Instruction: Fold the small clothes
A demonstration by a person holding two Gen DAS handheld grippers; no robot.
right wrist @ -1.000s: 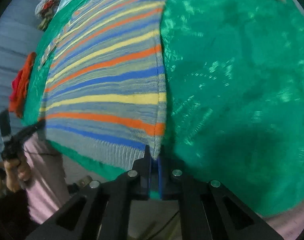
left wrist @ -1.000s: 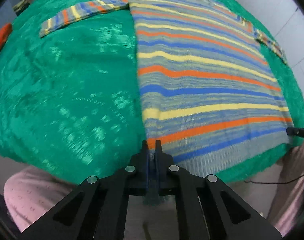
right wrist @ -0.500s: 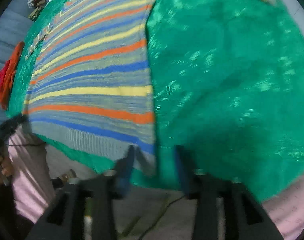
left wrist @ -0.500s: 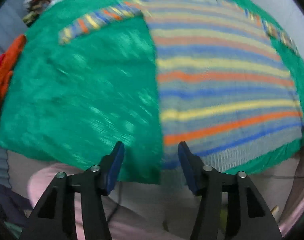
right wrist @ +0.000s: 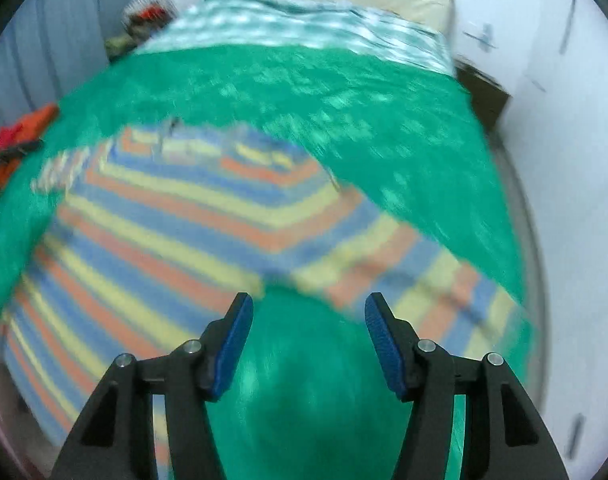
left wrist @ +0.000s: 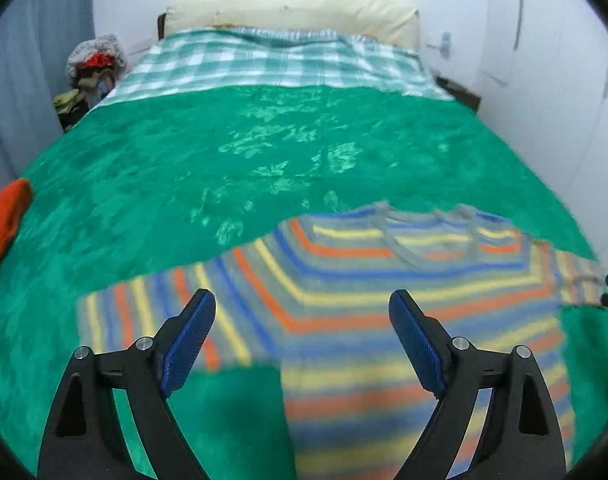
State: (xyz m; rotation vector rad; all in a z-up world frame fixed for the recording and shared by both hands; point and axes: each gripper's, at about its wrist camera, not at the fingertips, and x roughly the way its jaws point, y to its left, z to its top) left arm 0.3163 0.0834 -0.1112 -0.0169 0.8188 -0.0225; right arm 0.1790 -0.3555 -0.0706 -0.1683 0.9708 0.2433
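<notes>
Sweater: striped sweater (left wrist: 383, 320) lies flat on the green blanket (left wrist: 264, 152) at the near end of the bed, both sleeves spread outward, unfolded as far as I can see.
Left tongs: left tongs (left wrist: 302, 340) are spread wide, holding nothing, hovering over the left sleeve (left wrist: 152, 312) and armpit area.
Right tongs: right tongs (right wrist: 308, 340) are also apart and empty, over the blanket just below the right sleeve (right wrist: 443, 292).
Step (my read): sleeve fold-in comes next; nothing is gripped yet.
How to do it well: take each sleeve near the cuff, pinch only the knit, not the blanket pile under it. Bring it across the body so it lands parallel to the stripes. Keep the shoulder line as the hinge so the sides stay straight.
Caution: knit is soft and stretchy, so a drag along the plush blanket will likely skew the body. Lift, then carry.
Image quality: both views are motion-blurred, and the right cuff edge is hard to place exactly. Settle before closing.
Around: orange cloth (left wrist: 2, 224) sits at the left edge of the bed, well apart from the sweater. Checked sheet (left wrist: 272, 60) and pillow (left wrist: 292, 8) are at the far end. A pile of clothes (left wrist: 92, 64) sits beside the bed's far left corner.
Obstructions: nothing lies on the sweater or between the tongs and the sleeves.
</notes>
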